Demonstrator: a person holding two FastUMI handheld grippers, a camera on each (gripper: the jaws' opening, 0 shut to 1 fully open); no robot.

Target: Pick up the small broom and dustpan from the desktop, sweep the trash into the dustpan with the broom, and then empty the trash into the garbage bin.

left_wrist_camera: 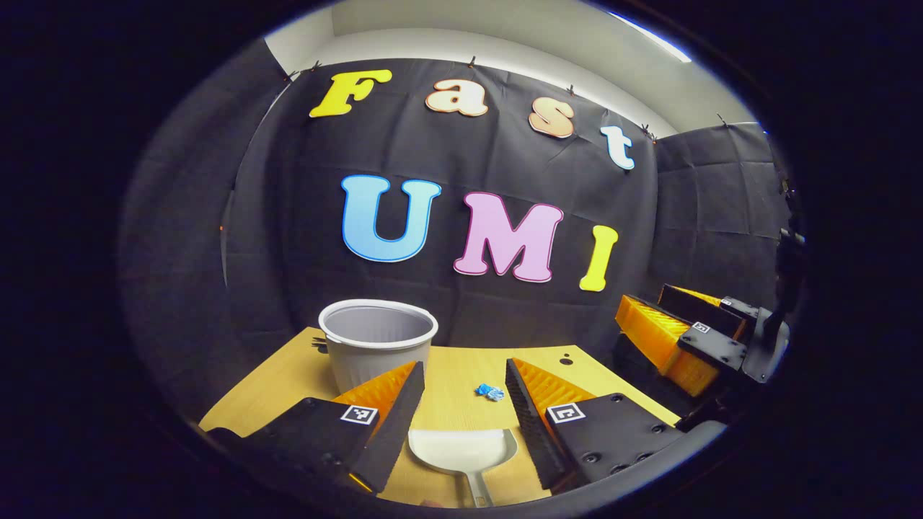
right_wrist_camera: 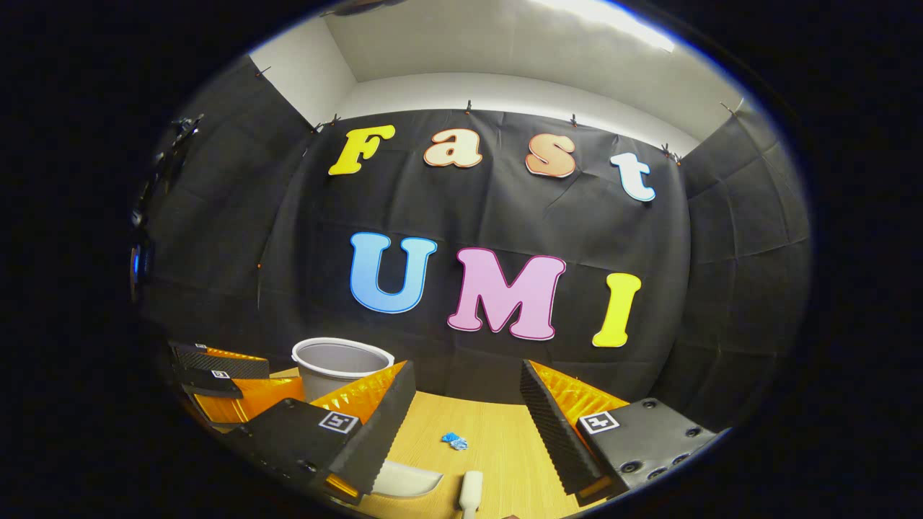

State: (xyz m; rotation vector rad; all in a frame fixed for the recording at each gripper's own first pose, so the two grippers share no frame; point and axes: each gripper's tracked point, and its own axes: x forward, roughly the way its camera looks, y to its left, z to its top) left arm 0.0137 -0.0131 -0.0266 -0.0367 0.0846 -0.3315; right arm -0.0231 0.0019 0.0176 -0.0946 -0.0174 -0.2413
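White dustpan point(left_wrist_camera: 461, 448) lies at 6 o'clock between your wide, empty left gripper point(left_wrist_camera: 461, 404), trash point(left_wrist_camera: 490, 392) just beyond at 12, bin point(left_wrist_camera: 378, 339) at 11, while your right gripper point(right_wrist_camera: 461, 425), equally wide and empty, hangs over the broom point(right_wrist_camera: 470, 491), so both grabs look lined up.

The bench point(left_wrist_camera: 461, 375) shows pale wood grain with a smooth, matt finish. On it, the garbage bin point(left_wrist_camera: 377, 339) looks like smooth plastic with a soft sheen along its rim. The dustpan point(left_wrist_camera: 461, 450) is smooth, light plastic, faintly glossy. The trash point(left_wrist_camera: 490, 392) is a crumpled scrap, crinkled like paper or film. Both fingers point(left_wrist_camera: 530, 414) carry ribbed, matt pads. Behind, the booth wall point(left_wrist_camera: 216, 252) is matt, creased cloth.
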